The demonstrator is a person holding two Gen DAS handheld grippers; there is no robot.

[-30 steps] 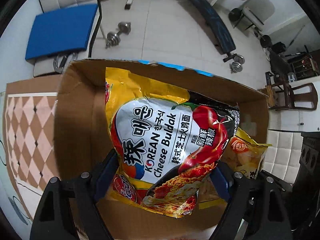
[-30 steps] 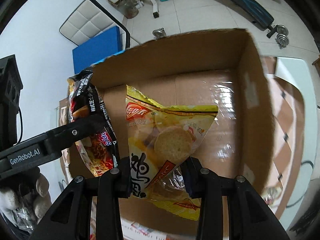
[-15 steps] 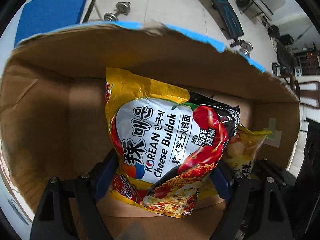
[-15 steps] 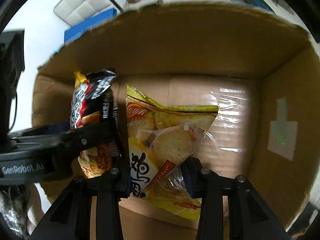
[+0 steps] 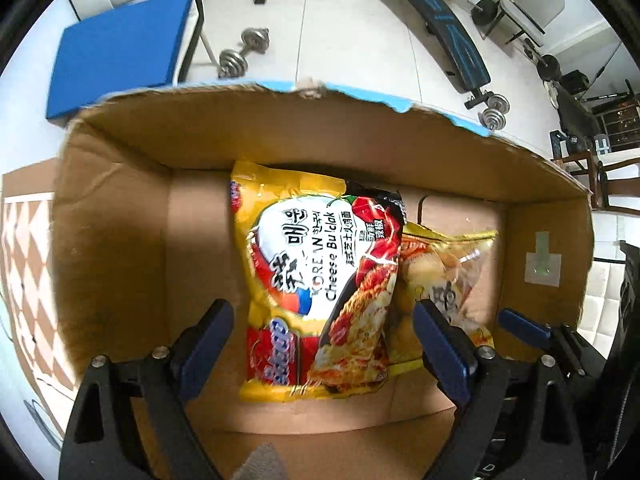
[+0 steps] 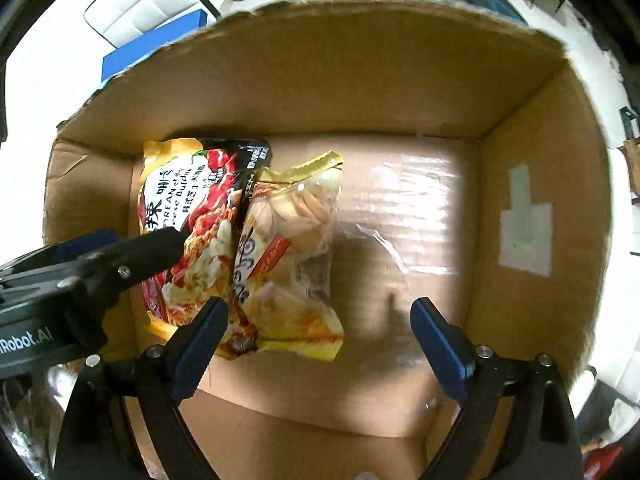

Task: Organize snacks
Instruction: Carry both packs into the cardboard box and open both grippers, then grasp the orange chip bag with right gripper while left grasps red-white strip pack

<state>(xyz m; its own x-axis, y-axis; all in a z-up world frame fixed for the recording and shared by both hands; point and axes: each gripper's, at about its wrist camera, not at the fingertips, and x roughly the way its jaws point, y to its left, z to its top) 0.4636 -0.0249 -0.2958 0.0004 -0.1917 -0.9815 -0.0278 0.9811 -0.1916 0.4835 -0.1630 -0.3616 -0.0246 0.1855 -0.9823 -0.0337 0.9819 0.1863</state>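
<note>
A yellow and red Korean Cheese Buldak noodle pack lies on the floor of the open cardboard box. A yellow biscuit bag lies beside it on the right, partly under its edge. Both also show in the right wrist view: noodle pack, biscuit bag, box. My left gripper is open above the noodle pack, not holding it. My right gripper is open, just right of and above the biscuit bag.
The box's right half floor is bare, with clear tape. Outside the box are a blue pad, dumbbells and a weight bench on a white floor. A checkered surface lies left of the box.
Both grippers opened and let go of their packs, which dropped flat onto the box floor. Both grippers have pulled back a little.
</note>
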